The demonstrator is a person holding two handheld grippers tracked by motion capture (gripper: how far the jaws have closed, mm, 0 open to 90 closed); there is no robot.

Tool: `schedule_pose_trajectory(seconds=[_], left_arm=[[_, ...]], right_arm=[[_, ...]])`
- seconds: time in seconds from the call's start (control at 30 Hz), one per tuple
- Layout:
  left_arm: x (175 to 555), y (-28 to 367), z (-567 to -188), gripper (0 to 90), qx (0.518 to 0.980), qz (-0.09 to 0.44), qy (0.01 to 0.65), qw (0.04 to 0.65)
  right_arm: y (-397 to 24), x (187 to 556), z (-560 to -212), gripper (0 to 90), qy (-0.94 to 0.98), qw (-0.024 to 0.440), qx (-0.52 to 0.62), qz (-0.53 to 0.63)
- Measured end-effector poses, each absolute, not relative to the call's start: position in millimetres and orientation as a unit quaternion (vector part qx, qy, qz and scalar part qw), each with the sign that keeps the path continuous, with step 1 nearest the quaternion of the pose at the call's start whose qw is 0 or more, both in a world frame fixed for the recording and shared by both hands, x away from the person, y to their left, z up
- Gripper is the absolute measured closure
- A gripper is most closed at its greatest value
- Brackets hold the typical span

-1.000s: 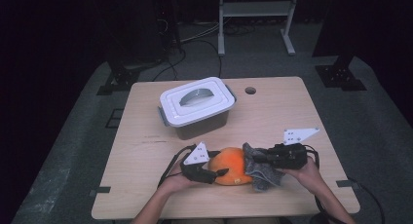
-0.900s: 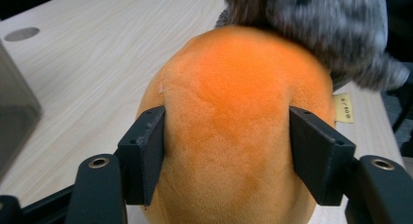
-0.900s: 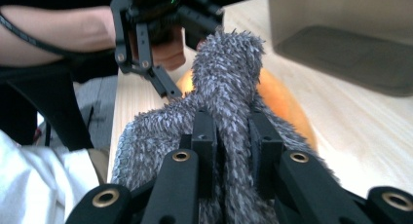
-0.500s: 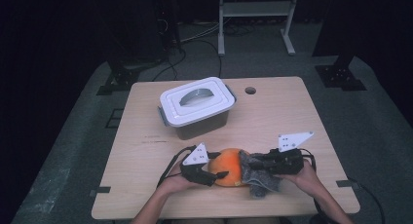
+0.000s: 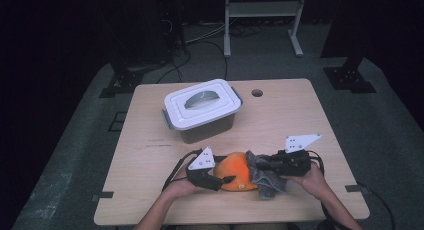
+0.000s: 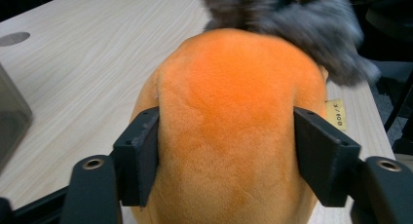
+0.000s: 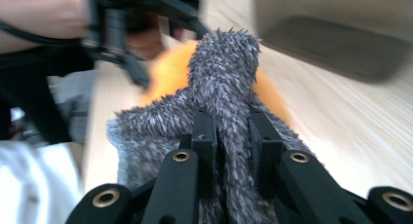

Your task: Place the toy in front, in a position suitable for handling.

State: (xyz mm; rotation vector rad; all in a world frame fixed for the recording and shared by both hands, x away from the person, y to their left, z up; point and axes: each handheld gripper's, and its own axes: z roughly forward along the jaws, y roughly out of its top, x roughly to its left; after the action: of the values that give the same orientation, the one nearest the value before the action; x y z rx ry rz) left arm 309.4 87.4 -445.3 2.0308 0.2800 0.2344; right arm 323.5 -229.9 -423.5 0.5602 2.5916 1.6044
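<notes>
Black fingers (image 6: 139, 158) of the left gripper (image 6: 226, 160) stand roughly half open, one pad against each flank of the orange plush toy (image 6: 234, 121), whose soft sides bulge between them. Its jaws have just been closing a little, with the toy between them, and in the left gripper view both pads press on the plush. On the other side, the fingers (image 7: 204, 136) of the right gripper (image 7: 229, 136) are drawn nearly together and pinch a fold of shaggy grey cloth (image 7: 224, 73) that rises between them and drapes over the far end of the toy.

From the high view, the orange plush toy (image 5: 237, 171) lies on the table's near edge strip, right in front of the person, with the left gripper (image 5: 220, 179) coming at it from the left and the right gripper (image 5: 267, 166) from the right. The grey cloth (image 5: 265, 177) is bunched against the toy's right side and hangs down toward the table edge. A small yellowish label (image 6: 335, 113) sticks out from the toy's side in the left gripper view.

Farther back on the wooden table (image 5: 310, 120) sits a closed container with a white lid (image 5: 202, 102), well apart from the toy. A round hole (image 5: 257, 93) marks the tabletop near its far edge.
</notes>
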Motion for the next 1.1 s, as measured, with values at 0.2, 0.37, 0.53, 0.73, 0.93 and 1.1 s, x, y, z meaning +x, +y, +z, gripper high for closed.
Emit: schedule_pose_trajectory(seconds=[0.2, 0.37, 0.53, 0.73, 0.93, 1.1], left_arm=[[312.1, 88.5, -443.8, 36.2, 0.831, 0.129, 0.143, 0.522], [311.5, 88.9, -445.5, 36.6, 0.829, 0.134, 0.134, 0.526], [306.2, 88.1, -445.8, 35.8, 0.834, 0.138, 0.122, 0.521], [298.6, 74.3, -441.9, 35.1, 0.829, 0.17, 0.11, 0.521], [302.6, 79.3, -441.6, 22.4, 0.826, 0.137, 0.114, 0.535], [310.5, 85.4, -441.7, 11.2, 0.825, 0.121, 0.13, 0.536]], right_arm=[[-239.2, 320.9, -423.8, 76.1, 0.825, 0.011, 0.182, 0.535], [-228.5, 320.8, -423.1, 76.1, 0.828, 0.004, 0.169, 0.535], [-231.7, 326.5, -426.2, 76.3, 0.831, 0.019, 0.2, 0.519], [-226.3, 317.3, -414.4, 75.9, 0.821, 0.012, 0.17, 0.545], [-223.3, 319.1, -417.9, 76.0, 0.84, 0.018, 0.161, 0.518], [-226.6, 317.9, -415.3, 75.6, 0.856, 0.025, 0.155, 0.492]])
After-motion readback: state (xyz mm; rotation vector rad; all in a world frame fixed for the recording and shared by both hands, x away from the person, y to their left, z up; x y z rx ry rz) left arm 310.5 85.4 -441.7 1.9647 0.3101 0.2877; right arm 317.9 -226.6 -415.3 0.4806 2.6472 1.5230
